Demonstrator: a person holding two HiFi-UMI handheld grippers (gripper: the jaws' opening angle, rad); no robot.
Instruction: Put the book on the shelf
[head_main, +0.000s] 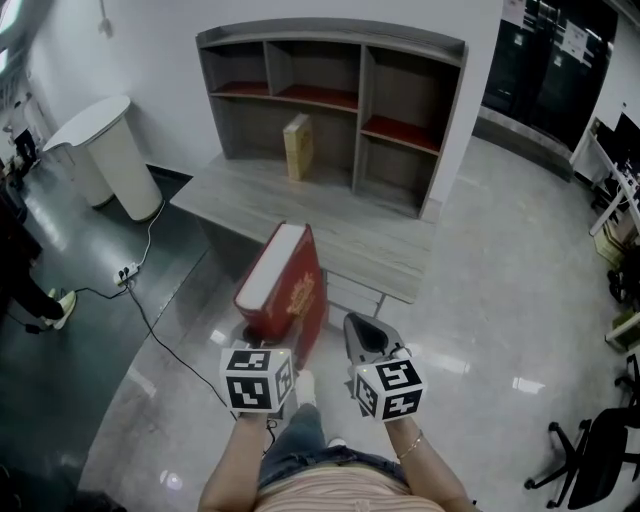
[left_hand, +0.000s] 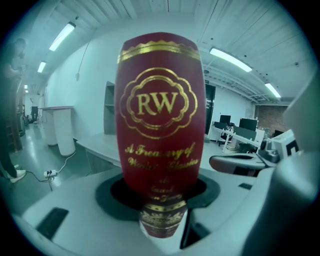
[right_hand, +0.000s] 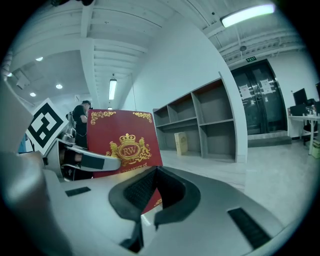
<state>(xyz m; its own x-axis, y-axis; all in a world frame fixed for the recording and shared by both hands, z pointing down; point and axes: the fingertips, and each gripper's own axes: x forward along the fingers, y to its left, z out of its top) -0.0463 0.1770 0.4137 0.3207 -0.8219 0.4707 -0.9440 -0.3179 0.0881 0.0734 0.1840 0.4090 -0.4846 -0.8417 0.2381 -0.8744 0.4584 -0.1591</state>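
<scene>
Grey left gripper, right gripper, marker cubes; striped top, jeans

The book is covered in smooth, shiny red with gold print pressed on it. The shelf and the worktop are made of matt grey wood with lines in it, and the floor is seen to be hard and very shiny. The fingers of the right gripper are made of smooth grey plastic, and rough black pads are set inside them.
</scene>
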